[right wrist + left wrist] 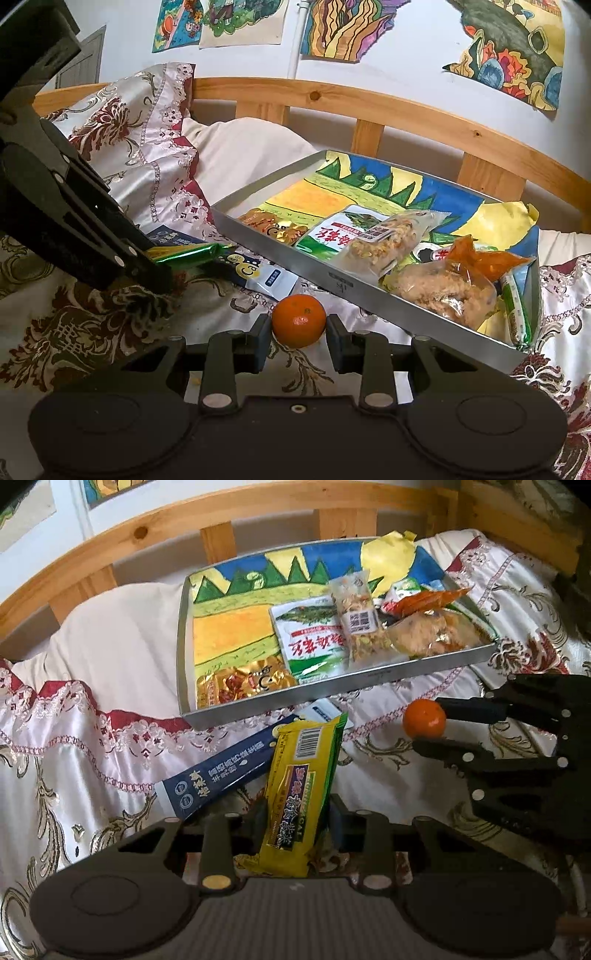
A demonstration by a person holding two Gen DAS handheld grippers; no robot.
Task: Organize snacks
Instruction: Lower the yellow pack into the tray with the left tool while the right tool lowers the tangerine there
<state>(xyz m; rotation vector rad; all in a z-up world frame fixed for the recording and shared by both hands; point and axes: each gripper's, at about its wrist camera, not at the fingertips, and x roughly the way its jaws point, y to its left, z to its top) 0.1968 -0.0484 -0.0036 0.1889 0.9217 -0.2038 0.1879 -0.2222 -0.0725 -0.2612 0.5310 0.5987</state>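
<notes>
The left claw (295, 823) pinches a yellow snack bar (301, 794) at its lower end. The right claw (298, 328) grips a tangerine (299, 321) just above the bedspread (92, 325). At 12 o'clock, the metal tray (332, 690) sits tilted on soft bedding, so either drop could, I judge, tip it or roll the fruit off. A blue packet (221, 771) lies before it.

I see the tray (334, 275) resting on the bed (92, 325), near the headboard (424, 125), with several snack packets inside. In front of the tray, on the bed, lie a tangerine (299, 320), a long packet (218, 771) and a snack bar (299, 794) lying over that packet.
</notes>
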